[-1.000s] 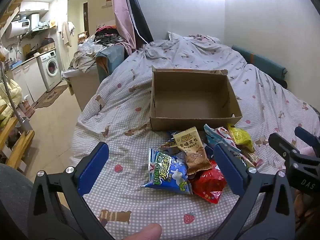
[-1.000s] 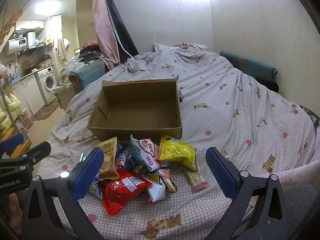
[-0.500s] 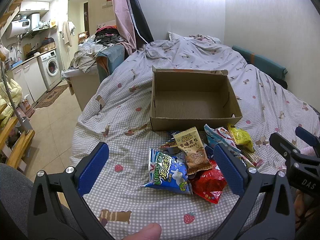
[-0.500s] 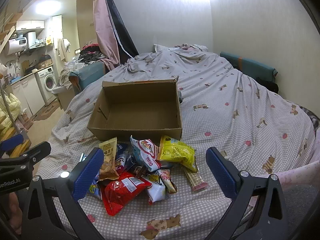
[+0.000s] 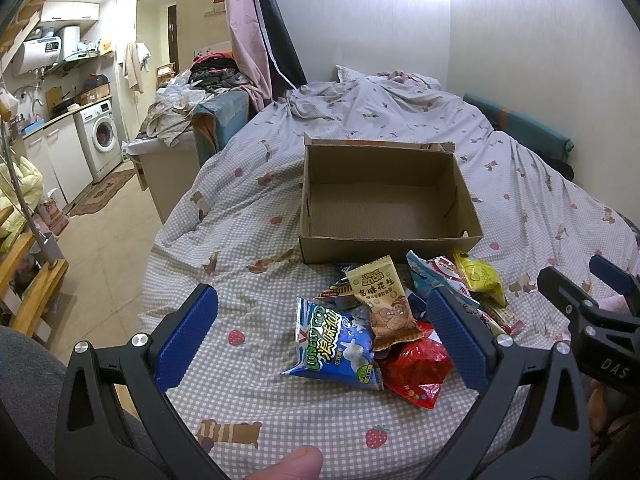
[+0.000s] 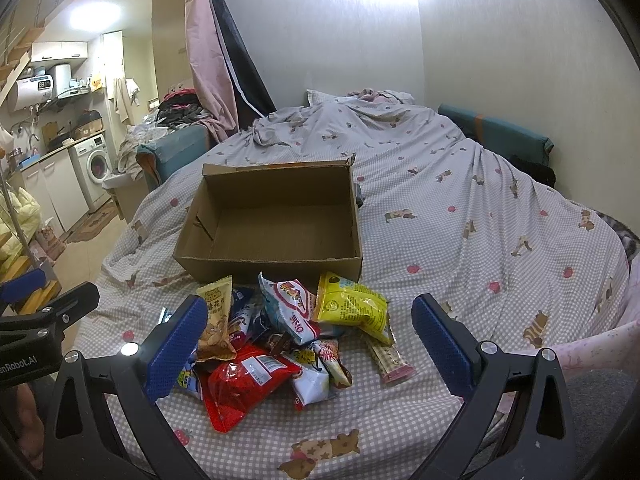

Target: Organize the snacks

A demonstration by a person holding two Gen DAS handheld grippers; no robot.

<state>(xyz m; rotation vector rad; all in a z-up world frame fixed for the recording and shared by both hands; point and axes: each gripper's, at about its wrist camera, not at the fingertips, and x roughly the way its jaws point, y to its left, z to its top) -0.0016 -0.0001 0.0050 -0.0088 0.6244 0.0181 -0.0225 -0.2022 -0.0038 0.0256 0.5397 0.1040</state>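
A pile of snack packets lies on the bed in front of an empty open cardboard box [image 5: 384, 208] [image 6: 276, 220]. It holds a blue packet [image 5: 336, 346], a tan peanut packet [image 5: 384, 304] [image 6: 214, 320], a red packet [image 5: 416, 364] [image 6: 244, 380], a yellow packet [image 5: 478, 278] [image 6: 352, 306] and a white Oishi packet [image 6: 290, 308]. My left gripper [image 5: 320, 332] is open and empty, just above the near side of the pile. My right gripper [image 6: 310, 340] is open and empty over the pile.
The bed wears a grey checked sheet [image 6: 480, 240] with rumpled bedding at the far end. A wall runs along the right. Left of the bed are a tiled floor [image 5: 112, 232], a washing machine [image 5: 102, 136] and a clothes-covered chair [image 5: 208, 120].
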